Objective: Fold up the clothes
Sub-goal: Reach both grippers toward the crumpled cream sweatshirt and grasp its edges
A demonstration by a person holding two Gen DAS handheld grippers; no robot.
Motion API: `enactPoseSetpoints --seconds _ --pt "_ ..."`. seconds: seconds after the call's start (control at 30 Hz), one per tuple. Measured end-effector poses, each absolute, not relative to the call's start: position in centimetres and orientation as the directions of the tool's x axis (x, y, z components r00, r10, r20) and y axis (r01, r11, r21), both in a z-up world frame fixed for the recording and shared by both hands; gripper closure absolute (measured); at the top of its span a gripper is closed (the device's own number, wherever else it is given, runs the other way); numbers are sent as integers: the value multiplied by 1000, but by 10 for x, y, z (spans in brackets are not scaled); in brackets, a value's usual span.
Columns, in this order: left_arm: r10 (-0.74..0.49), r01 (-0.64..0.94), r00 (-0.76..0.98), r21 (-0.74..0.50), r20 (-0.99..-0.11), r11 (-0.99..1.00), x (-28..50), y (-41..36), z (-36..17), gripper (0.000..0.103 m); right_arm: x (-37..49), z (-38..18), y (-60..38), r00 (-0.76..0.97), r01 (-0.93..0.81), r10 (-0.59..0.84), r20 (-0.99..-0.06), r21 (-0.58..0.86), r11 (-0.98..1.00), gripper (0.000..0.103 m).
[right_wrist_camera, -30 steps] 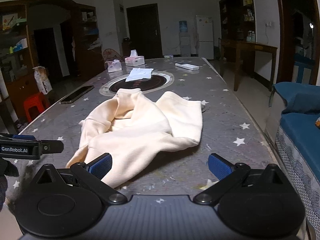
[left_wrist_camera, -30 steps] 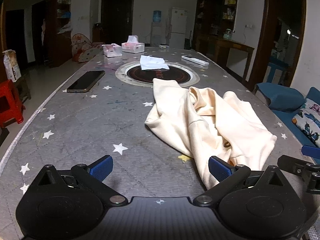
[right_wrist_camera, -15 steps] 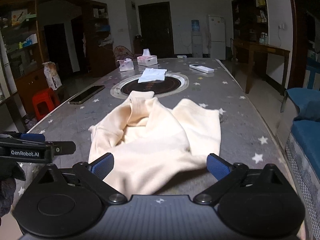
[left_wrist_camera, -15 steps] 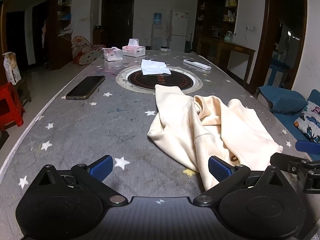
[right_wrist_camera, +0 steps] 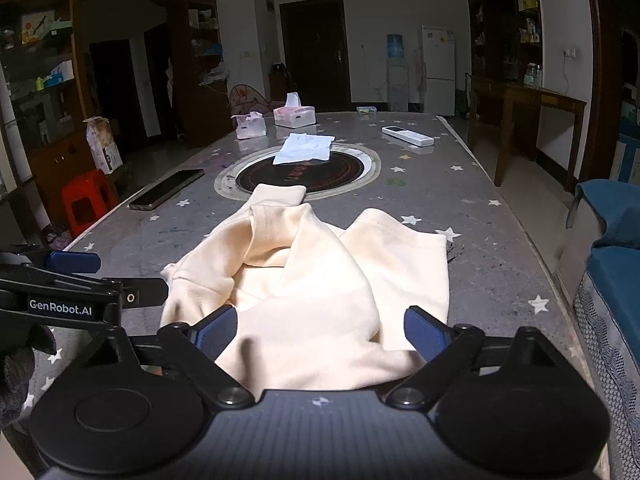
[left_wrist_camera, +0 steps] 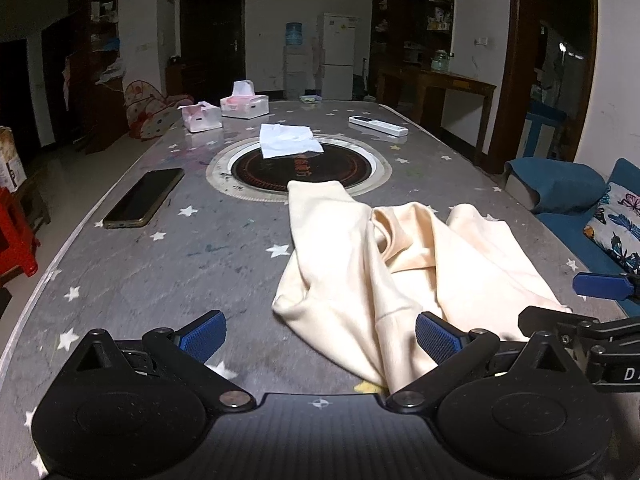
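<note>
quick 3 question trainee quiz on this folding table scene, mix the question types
1. True or false: the cream garment lies crumpled on the table.
2. What covers part of the round burner? A) white cloth B) phone C) remote
3. Fill in: the phone lies to the ___ of the burner in both views.

Key
1. True; neither the left gripper nor the right gripper pinches it, both stand open.
2. A, the white cloth.
3. Left.
</note>
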State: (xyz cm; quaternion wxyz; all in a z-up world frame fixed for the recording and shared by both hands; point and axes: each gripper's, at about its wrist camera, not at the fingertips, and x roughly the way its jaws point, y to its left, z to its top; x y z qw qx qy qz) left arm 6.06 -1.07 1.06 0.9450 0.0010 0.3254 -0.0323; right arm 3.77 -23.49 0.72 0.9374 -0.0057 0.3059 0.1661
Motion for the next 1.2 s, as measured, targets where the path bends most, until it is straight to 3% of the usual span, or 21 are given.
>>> enactPoseSetpoints --seconds 0.83,0.9,1.03,1.1,1.2 --pt "-113 160 758 15 -643 987 111 -26 8 31 94 11 -230 748 -351 302 -591 34 936 31" --pt "-119 169 749 15 -652 986 116 -26 5 44 101 12 -228 743 -362 308 -594 30 932 34" --pt "-134 185 729 5 -671 983 126 -25 0 57 114 11 -224 733 -380 315 -603 21 925 36" --pt "-148 201 719 -1 -679 980 130 -24 -2 72 121 9 -220 726 -392 318 -610 13 920 38" --pt "-164 217 708 -10 -687 976 134 -22 -4 83 130 6 -215 713 -410 323 -622 4 912 41"
